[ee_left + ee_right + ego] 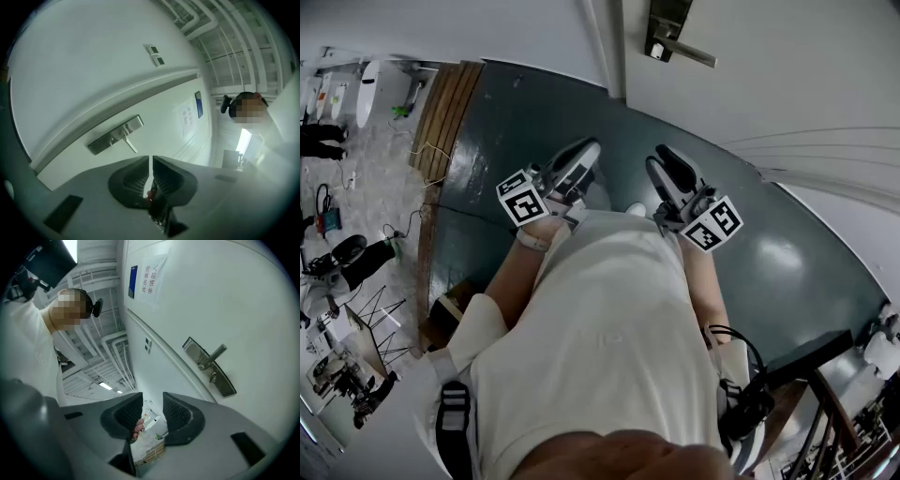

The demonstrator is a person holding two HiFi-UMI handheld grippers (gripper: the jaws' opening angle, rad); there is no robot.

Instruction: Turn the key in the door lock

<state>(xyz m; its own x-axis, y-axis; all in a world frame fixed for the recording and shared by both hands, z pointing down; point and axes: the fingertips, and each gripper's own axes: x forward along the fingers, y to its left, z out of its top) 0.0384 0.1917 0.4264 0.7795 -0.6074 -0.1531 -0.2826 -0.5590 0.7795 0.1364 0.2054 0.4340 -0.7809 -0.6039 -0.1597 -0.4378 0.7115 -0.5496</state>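
Up at 12 o'clock in the head view, the lock plate point(667, 36) sits on the white door point(787, 84). Its lever handle point(692, 56) juts toward roughly 4 o'clock. In the right gripper view there is a small stub point(213, 377) just under the lever. It could be a key or a bare cylinder; it is too small to tell.

Both your grippers are well apart from the lock, held out ahead of your white shirt point(609, 328) and aimed at the door.

Your left gripper point(587, 152) has the plate at its 1 o'clock in the head view. The jaws are drawn together with only a hairline slit between the ribbed pads point(133, 180), and nothing is gripped. In its own view the plate lies at 10 o'clock from the jaw tips.

Your right gripper point(662, 159) is at 3 o'clock of the left one, with the plate straight up at its 12. The jaws stand moderately apart with nothing between them. A fingertip point(138, 428) shows behind the gap. In its own view the plate lies at 2 o'clock and the lever points toward 2 as well.

Surroundings:
- One marker cube point(522, 197) rides on the left gripper and another point(712, 223) on the right.
- The dark floor point(516, 122) runs under both.
- Wooden slats point(450, 103) lie at 10 o'clock from the left gripper.
- A paper notice point(152, 275) with red print and a blue sign point(132, 281) are on the door, at 12 o'clock from the right jaws.
- Two wall switches point(154, 54) sit at 12 o'clock in the left gripper view.
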